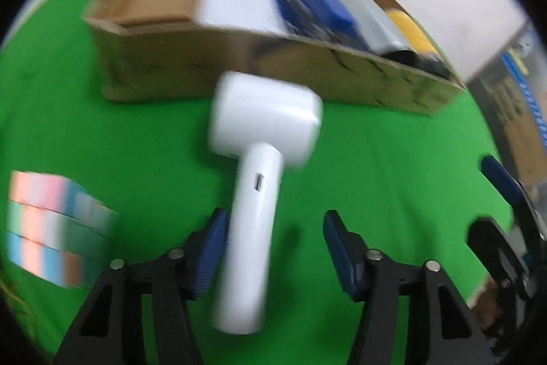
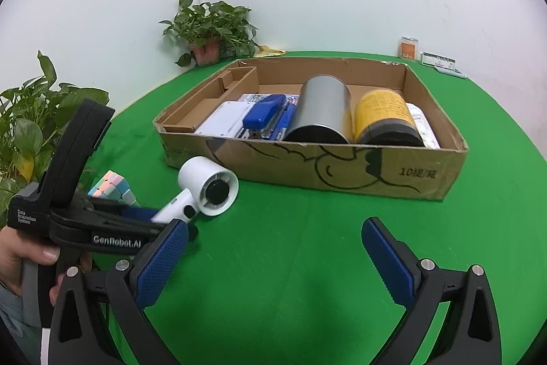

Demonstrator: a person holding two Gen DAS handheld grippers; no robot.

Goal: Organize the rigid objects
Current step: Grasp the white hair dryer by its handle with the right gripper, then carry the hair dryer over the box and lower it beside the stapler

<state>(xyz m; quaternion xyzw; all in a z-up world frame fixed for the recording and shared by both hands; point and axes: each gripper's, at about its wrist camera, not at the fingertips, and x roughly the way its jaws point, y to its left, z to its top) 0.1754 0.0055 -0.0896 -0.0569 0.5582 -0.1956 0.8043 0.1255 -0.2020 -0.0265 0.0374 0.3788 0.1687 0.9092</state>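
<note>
A white handheld fan (image 1: 259,156) lies on the green table, its handle between the fingers of my left gripper (image 1: 275,238), which is open; the left pad touches the handle, the right pad stands apart. In the right wrist view the fan (image 2: 208,185) lies left of centre with the left gripper (image 2: 143,221) around its handle. My right gripper (image 2: 273,248) is open and empty above bare green cloth. A pastel cube (image 1: 51,228) sits to the left; it also shows in the right wrist view (image 2: 112,187). The cardboard box (image 2: 342,166) stands behind.
The box holds a white box (image 2: 225,122), a blue stapler (image 2: 266,117), a steel cylinder (image 2: 321,112) and a yellow can (image 2: 384,118). Potted plants (image 2: 208,29) stand at the back left and left edge. Small items (image 2: 408,47) sit at the far right.
</note>
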